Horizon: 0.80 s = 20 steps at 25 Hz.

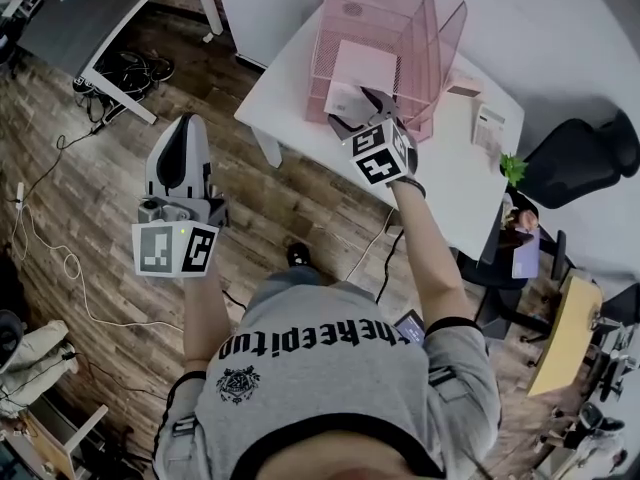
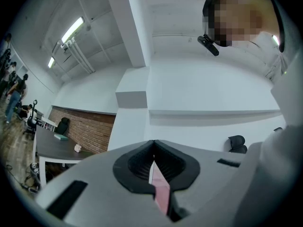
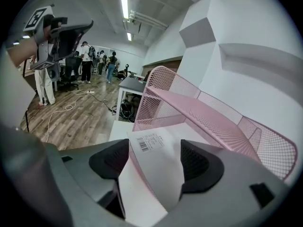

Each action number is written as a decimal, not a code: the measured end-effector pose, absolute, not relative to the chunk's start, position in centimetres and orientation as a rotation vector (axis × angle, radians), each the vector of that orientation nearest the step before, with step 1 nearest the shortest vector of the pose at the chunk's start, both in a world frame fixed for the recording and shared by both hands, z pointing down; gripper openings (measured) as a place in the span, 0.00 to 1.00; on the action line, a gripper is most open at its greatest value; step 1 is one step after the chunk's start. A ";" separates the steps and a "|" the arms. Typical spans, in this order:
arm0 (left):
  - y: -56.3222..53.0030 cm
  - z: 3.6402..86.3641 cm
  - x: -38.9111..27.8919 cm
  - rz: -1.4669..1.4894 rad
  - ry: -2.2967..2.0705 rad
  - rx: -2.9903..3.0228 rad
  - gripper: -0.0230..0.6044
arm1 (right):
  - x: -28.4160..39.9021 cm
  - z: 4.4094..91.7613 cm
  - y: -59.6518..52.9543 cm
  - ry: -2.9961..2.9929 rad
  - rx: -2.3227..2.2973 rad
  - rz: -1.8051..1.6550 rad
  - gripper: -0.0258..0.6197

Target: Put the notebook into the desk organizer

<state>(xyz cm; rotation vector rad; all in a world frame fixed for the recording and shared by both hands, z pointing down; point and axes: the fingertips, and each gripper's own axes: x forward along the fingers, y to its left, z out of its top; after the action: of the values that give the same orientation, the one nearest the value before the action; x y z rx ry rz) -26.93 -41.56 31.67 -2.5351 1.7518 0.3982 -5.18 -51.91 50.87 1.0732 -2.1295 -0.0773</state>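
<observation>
Head view: the pink mesh organizer (image 1: 440,38) stands on the white counter (image 1: 460,158). The notebook (image 1: 360,68) lies inside its open compartment, pale cover up, with its near end at the front opening. The right hand-held gripper (image 1: 360,108) is at that opening, angled down. The left hand-held gripper (image 1: 184,128) is held well apart from the counter, over the wooden floor, and points away from the work.

Left gripper view: the left hand-held gripper (image 2: 154,148) is clenched, its pads meeting along a thin slit. A pinkish sliver shows low in the slit; I cannot tell what it is. It faces the wall and ceiling, not the counter.

Right gripper view: the right hand-held gripper (image 3: 154,148) is released, with its jaws spread wide. The near end of the notebook (image 3: 156,171), barcode label showing, sits between the pads, but neither pad presses on it. It rests on the organizer (image 3: 213,122), beside a mesh wall.

The notebook looks thin and light, with a smooth cover that could slide between the pads. It probably bends somewhat if held by one corner. If it needs seating deeper, the middle of the near edge seems the place to pinch it, or simply to nudge it there. The placing looks nearly or wholly done.
</observation>
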 end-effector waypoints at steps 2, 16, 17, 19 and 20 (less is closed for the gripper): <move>-41.6 31.7 -26.7 0.401 1.743 -2.543 0.04 | -5.4 50.6 -51.4 -2.152 1.074 -0.065 0.53; -41.3 30.8 -22.9 0.458 1.620 -2.618 0.04 | -3.5 45.1 -47.4 -2.431 1.340 0.261 0.20; -41.2 30.7 -22.6 0.461 1.613 -2.622 0.04 | -3.1 44.6 -47.1 -2.434 1.365 0.256 0.14; -41.0 30.5 -21.9 0.467 1.601 -2.627 0.04 | -2.3 43.9 -46.6 -2.440 1.411 0.243 0.06; -40.9 30.4 -21.6 0.469 1.595 -2.629 0.04 | -1.9 43.6 -46.4 -2.444 1.430 0.237 0.05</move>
<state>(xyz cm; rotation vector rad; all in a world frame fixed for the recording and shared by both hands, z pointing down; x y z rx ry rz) -21.60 -40.91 30.37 -2.6287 1.5946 0.4692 -1.91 -46.40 43.62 1.4302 -2.4445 0.2375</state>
